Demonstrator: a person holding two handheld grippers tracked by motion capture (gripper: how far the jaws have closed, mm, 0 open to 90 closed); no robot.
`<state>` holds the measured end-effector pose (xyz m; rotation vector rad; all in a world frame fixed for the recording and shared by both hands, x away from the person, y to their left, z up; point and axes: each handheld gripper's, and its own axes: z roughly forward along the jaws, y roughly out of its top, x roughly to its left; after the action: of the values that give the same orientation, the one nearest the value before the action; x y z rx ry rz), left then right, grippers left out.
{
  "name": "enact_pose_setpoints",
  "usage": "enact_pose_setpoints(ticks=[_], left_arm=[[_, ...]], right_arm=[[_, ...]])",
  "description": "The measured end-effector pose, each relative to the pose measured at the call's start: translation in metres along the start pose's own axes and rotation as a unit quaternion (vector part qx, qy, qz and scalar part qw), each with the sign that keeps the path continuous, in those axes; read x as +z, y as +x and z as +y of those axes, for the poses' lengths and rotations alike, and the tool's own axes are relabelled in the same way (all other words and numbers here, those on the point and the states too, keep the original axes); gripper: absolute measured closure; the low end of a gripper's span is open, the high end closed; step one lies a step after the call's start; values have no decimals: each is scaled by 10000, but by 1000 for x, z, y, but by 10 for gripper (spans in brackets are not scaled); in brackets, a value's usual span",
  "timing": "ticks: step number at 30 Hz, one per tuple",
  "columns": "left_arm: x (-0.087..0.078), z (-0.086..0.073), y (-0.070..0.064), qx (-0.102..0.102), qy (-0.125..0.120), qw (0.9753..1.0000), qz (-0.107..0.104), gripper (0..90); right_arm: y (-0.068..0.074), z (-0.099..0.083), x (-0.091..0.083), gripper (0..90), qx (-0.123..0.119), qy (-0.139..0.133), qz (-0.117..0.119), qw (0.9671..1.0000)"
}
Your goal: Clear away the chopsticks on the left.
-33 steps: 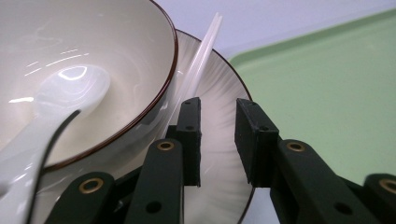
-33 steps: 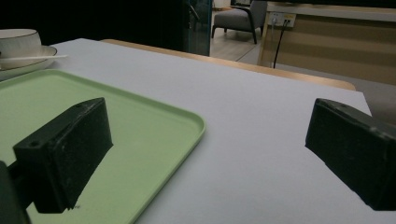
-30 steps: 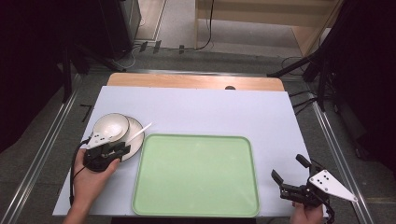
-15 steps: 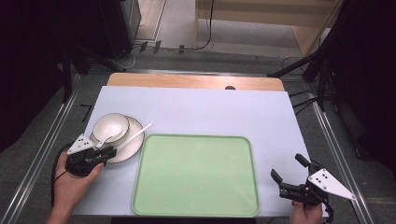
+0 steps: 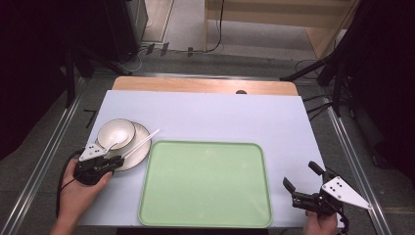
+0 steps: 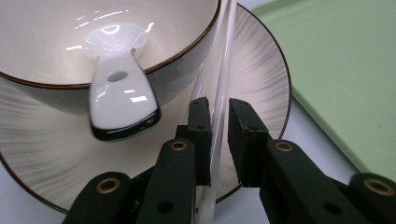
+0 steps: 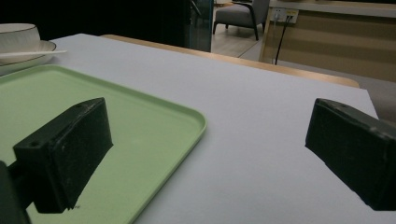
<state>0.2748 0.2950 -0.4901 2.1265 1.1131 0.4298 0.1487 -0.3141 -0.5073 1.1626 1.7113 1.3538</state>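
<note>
Near the tabletop's (image 5: 205,115) left edge, the left gripper's (image 6: 218,122) narrow jaws straddle a white chopstick (image 5: 140,143) pointing diagonally toward the far-right corner; the right gripper's (image 5: 302,185) jaws gape wide.

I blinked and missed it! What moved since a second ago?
The left tongs slid back off the plate toward the person, and now they sit around the near end of the white stick. The bowl, spoon, tray and open right tongs stayed put.
</note>
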Motion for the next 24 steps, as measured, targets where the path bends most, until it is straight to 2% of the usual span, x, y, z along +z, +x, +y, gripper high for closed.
enact_pose_setpoints(ticks=[5,14,24], left_arm=[[6,0,-2,50,97,9999,-17,815],[13,1,-4,128,211,9996,-166,835],[13,2,-6,182,251,9994,-141,846]], right_arm=[[0,0,1,5,1,19,10,10000],[1,0,1,5,2,40,13,10000],[0,0,1,5,-5,37,5,10000]])
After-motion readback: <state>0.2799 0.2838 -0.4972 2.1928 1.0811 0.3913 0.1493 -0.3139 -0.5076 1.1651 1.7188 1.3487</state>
